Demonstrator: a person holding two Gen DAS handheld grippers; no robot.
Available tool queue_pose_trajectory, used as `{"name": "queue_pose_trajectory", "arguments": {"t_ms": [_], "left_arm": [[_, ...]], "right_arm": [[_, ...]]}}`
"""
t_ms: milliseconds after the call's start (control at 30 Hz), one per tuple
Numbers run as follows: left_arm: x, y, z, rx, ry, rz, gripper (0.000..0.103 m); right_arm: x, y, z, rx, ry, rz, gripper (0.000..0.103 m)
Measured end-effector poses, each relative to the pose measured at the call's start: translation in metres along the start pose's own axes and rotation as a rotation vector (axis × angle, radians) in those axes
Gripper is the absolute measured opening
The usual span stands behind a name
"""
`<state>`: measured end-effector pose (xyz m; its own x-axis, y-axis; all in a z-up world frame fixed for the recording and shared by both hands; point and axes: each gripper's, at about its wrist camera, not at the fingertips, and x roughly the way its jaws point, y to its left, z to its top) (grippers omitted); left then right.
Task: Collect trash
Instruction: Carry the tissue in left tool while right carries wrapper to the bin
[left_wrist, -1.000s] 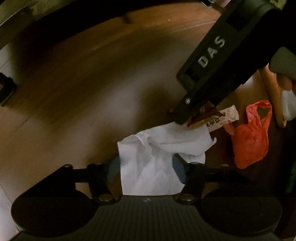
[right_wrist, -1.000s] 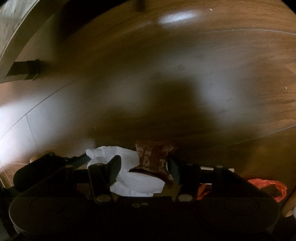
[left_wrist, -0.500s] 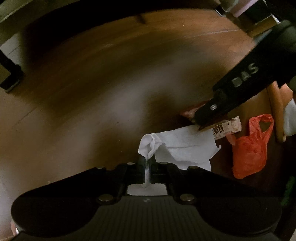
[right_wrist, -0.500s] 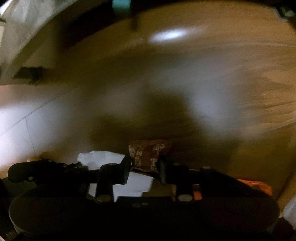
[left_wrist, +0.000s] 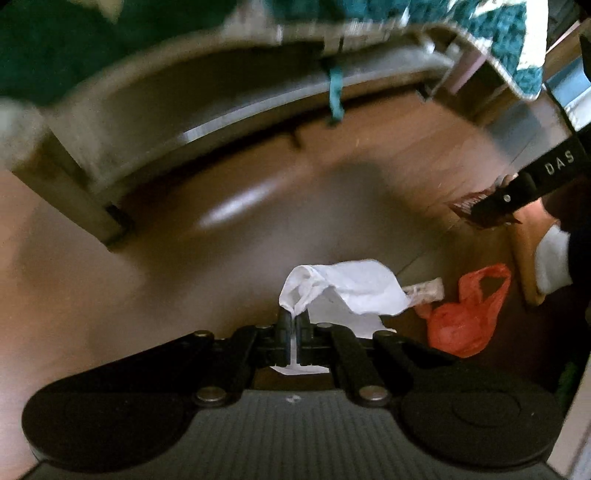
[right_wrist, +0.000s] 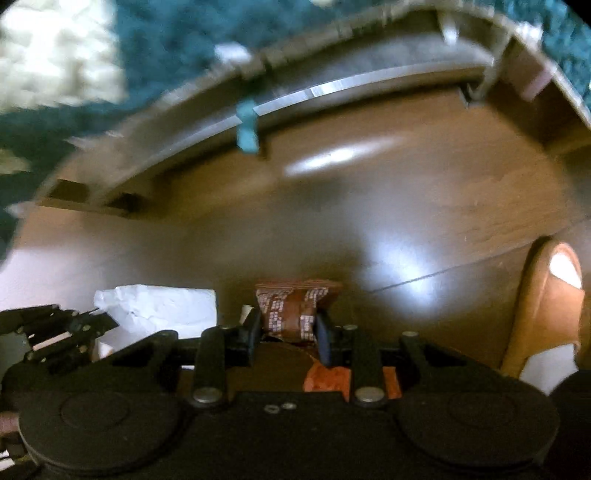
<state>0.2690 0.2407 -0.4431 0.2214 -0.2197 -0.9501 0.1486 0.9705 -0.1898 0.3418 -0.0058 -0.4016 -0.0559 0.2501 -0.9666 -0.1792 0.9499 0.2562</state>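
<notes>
My left gripper (left_wrist: 293, 319) is shut on a corner of a white tissue (left_wrist: 347, 286), which hangs from it above the wooden floor. My right gripper (right_wrist: 286, 323) is shut on a brown snack wrapper (right_wrist: 295, 304) with white print, lifted off the floor. In the left wrist view that right gripper (left_wrist: 480, 210) shows at the upper right with the brown wrapper (left_wrist: 467, 203) in it. A small white printed wrapper (left_wrist: 424, 290) and a crumpled orange plastic bag (left_wrist: 465, 321) lie on the floor below. The tissue (right_wrist: 159, 306) and the left gripper (right_wrist: 99, 321) appear at the left of the right wrist view.
A bed frame (left_wrist: 177, 110) with a teal and white blanket (left_wrist: 509, 40) hanging over its edge spans the top. A tan slipper (right_wrist: 543, 302) and a white sock (left_wrist: 554, 258) of a person stand at the right. The wooden floor (left_wrist: 184, 240) stretches between.
The left gripper closed on the tissue and the right one on the brown wrapper. Both have risen from the floor with them, and the bed frame has come into view.
</notes>
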Motion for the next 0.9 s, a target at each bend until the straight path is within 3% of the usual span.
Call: {"name": "queue_pose_trajectory", "arguments": {"t_ms": [200, 467, 700, 900], "left_arm": [[-0.071, -0.02, 0.02, -0.003, -0.082, 0.022, 0.002], [-0.188, -0.07, 0.049, 0.015, -0.267, 0.062, 0.002], [-0.286, -0.126, 0.057, 0.024, -0.42, 0.081, 0.002], [-0.36, -0.187, 0.059, 0.088, -0.557, 0.111, 0.002]], "right_arm": [[-0.09, 0.013, -0.018, -0.108, -0.138, 0.04, 0.029], [-0.231, 0.018, -0.048, -0.193, -0.327, 0.064, 0.029], [-0.331, 0.001, -0.089, -0.243, -0.48, 0.055, 0.029], [-0.416, -0.017, -0.127, -0.286, -0.635, 0.04, 0.029]]}}
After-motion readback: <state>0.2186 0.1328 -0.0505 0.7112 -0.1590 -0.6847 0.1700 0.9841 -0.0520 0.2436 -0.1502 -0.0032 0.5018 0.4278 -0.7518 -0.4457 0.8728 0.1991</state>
